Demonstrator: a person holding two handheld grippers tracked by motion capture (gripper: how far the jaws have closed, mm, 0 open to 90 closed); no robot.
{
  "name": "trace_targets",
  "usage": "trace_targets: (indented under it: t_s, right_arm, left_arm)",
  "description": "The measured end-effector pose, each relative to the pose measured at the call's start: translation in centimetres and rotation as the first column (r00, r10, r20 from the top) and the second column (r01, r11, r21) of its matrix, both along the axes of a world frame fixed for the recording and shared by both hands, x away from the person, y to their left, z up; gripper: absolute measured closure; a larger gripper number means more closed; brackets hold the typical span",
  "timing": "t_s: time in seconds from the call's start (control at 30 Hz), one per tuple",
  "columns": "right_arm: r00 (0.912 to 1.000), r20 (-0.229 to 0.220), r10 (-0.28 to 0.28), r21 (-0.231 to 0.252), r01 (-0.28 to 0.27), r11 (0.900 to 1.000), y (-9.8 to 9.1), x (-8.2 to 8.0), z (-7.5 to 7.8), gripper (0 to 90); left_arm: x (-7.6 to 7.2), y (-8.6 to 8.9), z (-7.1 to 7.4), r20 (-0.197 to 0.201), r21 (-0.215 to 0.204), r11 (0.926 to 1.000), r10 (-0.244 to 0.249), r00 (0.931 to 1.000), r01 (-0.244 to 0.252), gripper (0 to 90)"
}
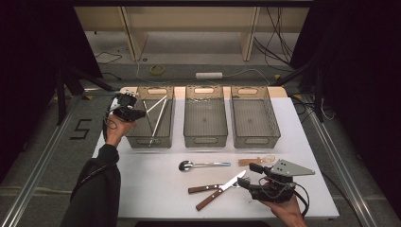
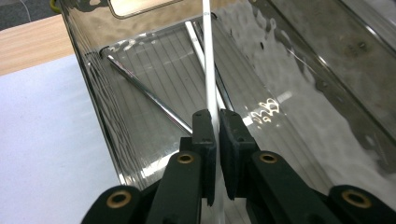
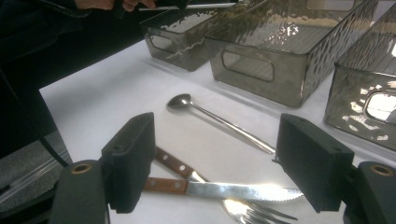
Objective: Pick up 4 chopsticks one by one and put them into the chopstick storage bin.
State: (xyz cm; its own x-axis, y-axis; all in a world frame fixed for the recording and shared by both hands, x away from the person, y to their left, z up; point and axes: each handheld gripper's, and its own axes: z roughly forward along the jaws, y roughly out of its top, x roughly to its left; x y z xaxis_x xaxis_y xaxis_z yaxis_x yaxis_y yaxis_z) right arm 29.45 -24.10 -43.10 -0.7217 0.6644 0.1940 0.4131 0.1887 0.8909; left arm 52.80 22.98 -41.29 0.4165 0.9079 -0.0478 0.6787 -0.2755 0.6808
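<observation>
Chopstick (image 2: 208, 70): thin, white, straight, pinched in left hand-held gripper (image 2: 215, 122).

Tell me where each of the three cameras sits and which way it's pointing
High view: above the near edge, looking forward and down on the white table and three bins; both forearms and grippers show.
Left gripper view: on the left gripper, looking into the left bin; its jaws pinch a white stick.
Right gripper view: on the right gripper, low over the knife; jaws apart.
Shared: the high and right gripper views both show the spoon.
</observation>
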Motion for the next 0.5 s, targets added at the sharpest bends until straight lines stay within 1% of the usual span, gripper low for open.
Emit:
trace_targets:
  t_s: [0.1, 0.13, 0.2, 0.27, 0.33, 0.43, 0.5]
  right_arm:
    - [1.0, -0.001, 0.002, -0.002, -0.002, 1.0, 0.0, 0.0, 0.0, 29.6]
    - [1.0, 0.0, 0.003, -0.003, -0.003, 1.0, 0.0, 0.0, 0.0, 29.6]
    - [1.0, -0.001, 0.003, -0.002, -0.003, 1.0, 0.0, 0.0, 0.0, 29.5]
    - [1.0, 0.001, 0.002, 0.0, -0.002, 1.0, 0.0, 0.0, 0.0, 29.6]
    - [1.0, 0.002, 0.002, 0.0, -0.002, 1.0, 0.0, 0.0, 0.0, 29.6]
    - [1.0, 0.002, 0.001, 0.0, -0.001, 1.0, 0.0, 0.0, 0.0, 29.5]
    - [1.0, 0.002, 0.001, 0.0, -0.001, 1.0, 0.0, 0.0, 0.0, 29.5]
  left_arm:
    - [0.2, -0.2, -0.2, -0.003, -0.011, 0.9998, -0.016, 0.9999, 0.016, 83.7]
    - [0.2, -0.3, -0.2, 0.005, -0.016, 0.9998, -0.016, 0.9999, 0.016, 82.9]
    - [0.1, -0.5, -0.1, 0.023, -0.035, 0.9993, -0.009, 0.9997, 0.009, 75.4]
    - [0.1, -0.6, 0.2, 0.02, -0.044, 0.9989, -0.014, 0.9997, 0.015, 67.2]
    - [-0.2, -0.7, 0.5, 0.023, -0.067, 0.9971, -0.033, 0.9992, 0.034, 62.5]
    - [-0.9, -1.0, 1.1, 0.024, -0.112, 0.992, -0.056, 0.9981, 0.058, 53.4]
    - [-1.5, -1.2, 1.4, 0.027, -0.139, 0.9873, -0.073, 0.9969, 0.077, 48.4]
